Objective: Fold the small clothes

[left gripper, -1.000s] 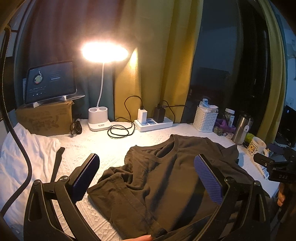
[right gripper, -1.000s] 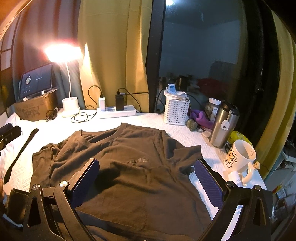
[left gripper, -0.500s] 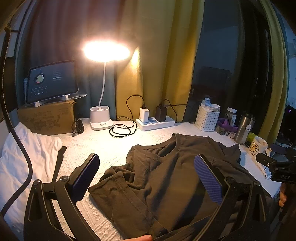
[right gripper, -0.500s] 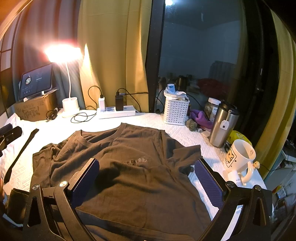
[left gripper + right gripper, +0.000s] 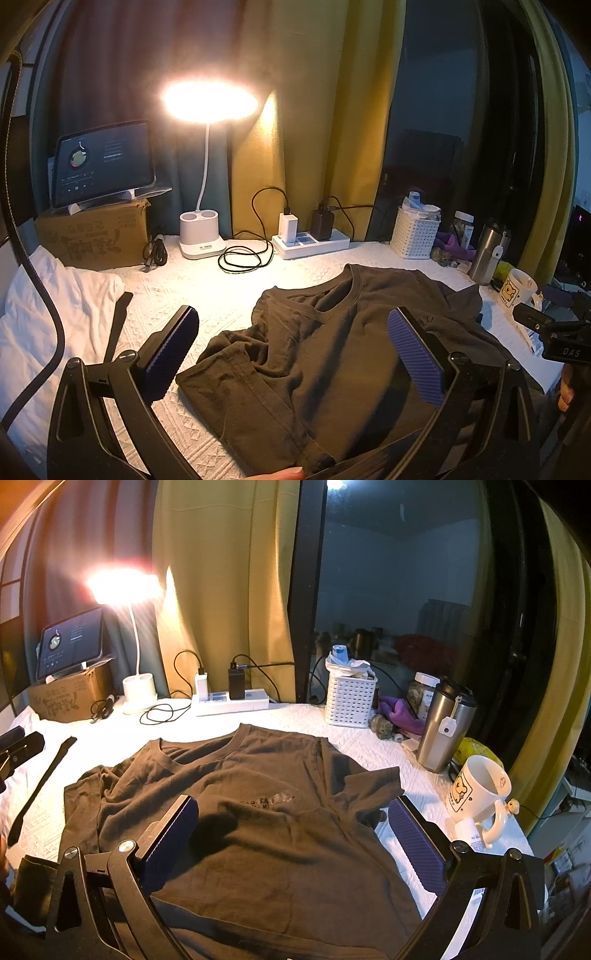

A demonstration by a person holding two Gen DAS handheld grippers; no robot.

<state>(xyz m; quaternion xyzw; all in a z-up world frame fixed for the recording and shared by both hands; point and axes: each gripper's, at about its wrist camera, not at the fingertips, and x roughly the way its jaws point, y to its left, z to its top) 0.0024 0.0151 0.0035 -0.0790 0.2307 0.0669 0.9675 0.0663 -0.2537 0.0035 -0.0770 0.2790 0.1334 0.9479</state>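
Dark brown cotton T-shirt (image 5: 258,812) lies front-up on the white textured cloth covering my desk (image 5: 207,295), neckline toward the curtains; a faint printed mark shows on its chest; its left sleeve side is rumpled and bunched, the right sleeve lies flatter toward the mug.

My left hand-held gripper (image 5: 293,356) hovers over the rumpled sleeve side, its blue ribbed pads (image 5: 415,363) wide apart, nothing between them; my right hand-held gripper (image 5: 293,843) hovers above the shirt's lower body, pads likewise spread wide and holding nothing; whether either one touches the fabric I cannot tell.

Along the back edge: lit white gooseneck desk lamp (image 5: 207,155) on its white base; dark tablet (image 5: 103,162) propped on a brown cardboard box (image 5: 96,240); white power strip (image 5: 312,242) with a white and a black charger plugged in, black cable (image 5: 243,258) coiled beside it; white perforated plastic basket (image 5: 349,698).

Right side: steel travel tumbler (image 5: 443,727) with a tag, upright; white ceramic mug with a bear print (image 5: 476,794) just beside the shirt's right sleeve.

Left side: crumpled white cloth (image 5: 48,306); a dark strap (image 5: 116,328) lying flat near it.
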